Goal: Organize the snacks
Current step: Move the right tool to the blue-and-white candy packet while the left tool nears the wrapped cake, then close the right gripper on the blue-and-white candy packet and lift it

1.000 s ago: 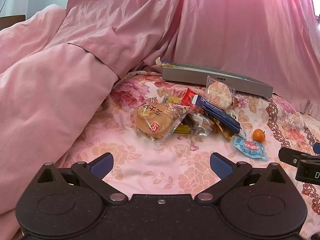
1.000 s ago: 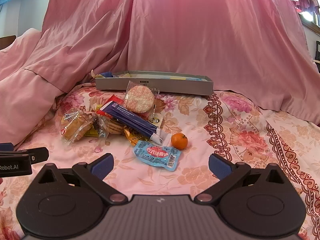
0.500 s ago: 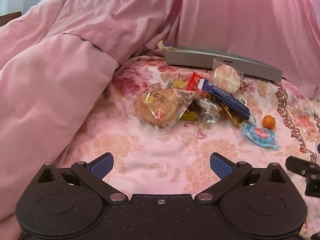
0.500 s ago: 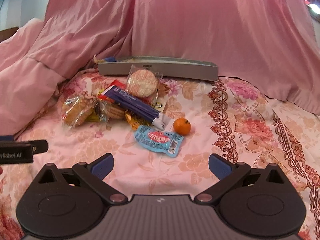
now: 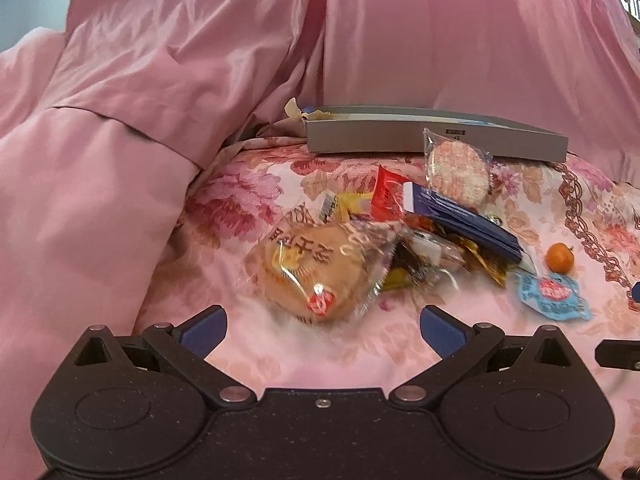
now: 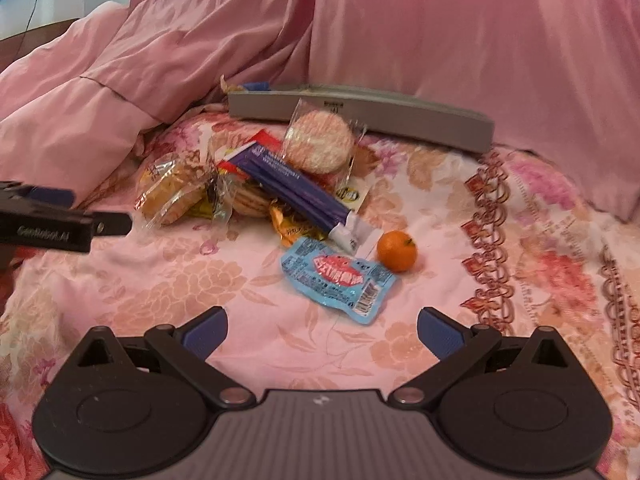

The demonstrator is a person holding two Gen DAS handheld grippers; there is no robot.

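Note:
A heap of wrapped snacks lies on a floral bedsheet. Nearest my left gripper (image 5: 322,326), which is open with nothing between its fingers, is a cake in clear wrap (image 5: 316,276). Behind it lie a long blue packet (image 5: 460,220), a round rice cracker (image 5: 458,168) and a red packet (image 5: 388,192). My right gripper (image 6: 322,326) is open just short of a light-blue sachet (image 6: 340,276) and a small orange (image 6: 396,250). A shallow grey box (image 6: 360,116) stands behind the heap. The left gripper's body (image 6: 60,226) shows at the right wrist view's left edge.
A bulky pink duvet (image 5: 100,160) rises along the left side and pink fabric (image 6: 460,32) hangs behind the box. Bare floral sheet (image 6: 540,248) stretches to the right of the orange.
Both grippers have moved forward and nearer the snack heap, so the cake and the blue sachet appear larger. Both stay open; no snack has moved.

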